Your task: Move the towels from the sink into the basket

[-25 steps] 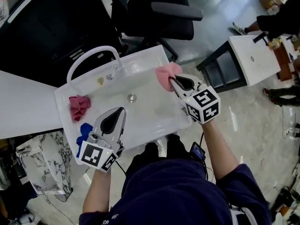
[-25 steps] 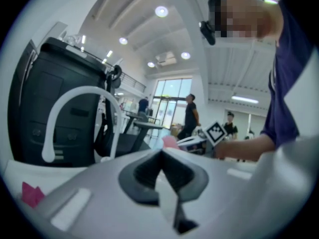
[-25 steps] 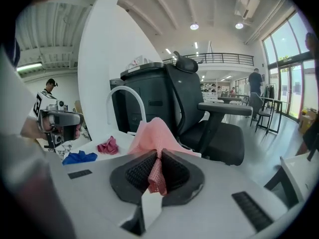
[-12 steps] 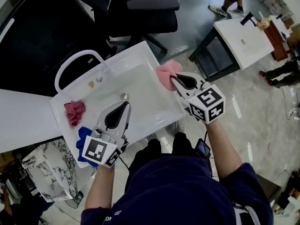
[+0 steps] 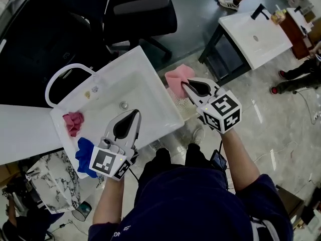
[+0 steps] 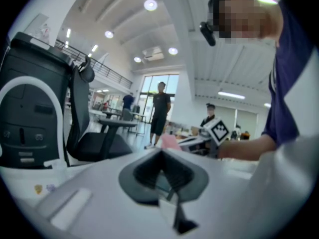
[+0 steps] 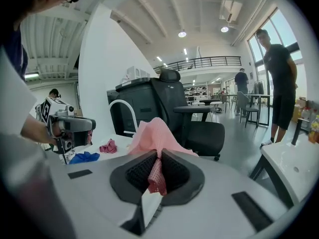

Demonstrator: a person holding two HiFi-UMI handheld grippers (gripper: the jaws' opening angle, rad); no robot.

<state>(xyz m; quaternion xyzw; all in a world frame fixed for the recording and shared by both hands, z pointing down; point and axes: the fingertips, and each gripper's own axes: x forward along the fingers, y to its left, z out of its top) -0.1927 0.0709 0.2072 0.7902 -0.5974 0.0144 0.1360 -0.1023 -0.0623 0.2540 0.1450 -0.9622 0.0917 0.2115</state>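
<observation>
The pale pink waffle-textured cloth towel (image 5: 178, 77) is pinched at one fold by the right hand-held gripper (image 5: 184, 85), whose jaws are pressed onto the fabric; the rest of the cloth stands bunched beyond the jaw tips. The towel is held outside the right rim of the white rectangular sink (image 5: 135, 84), above or just beside the white perforated basket (image 5: 181, 104) seen below that rim; whether it is directly over the opening cannot be told. The step in hand is judged to be the carry to the basket. The towel should be brought squarely over the opening and lowered until the loose cloth is inside the walls before the jaws are parted, so that no corner is left draped over the rim. The left hand-held gripper (image 5: 134, 115) is held over the sink basin with its jaws pressed together and nothing between them. Two towels are yet to be moved: a crumpled crimson cloth towel (image 5: 73, 122) at the left end of the sink, and a bright blue cloth towel (image 5: 84, 154) at its near left corner.
</observation>
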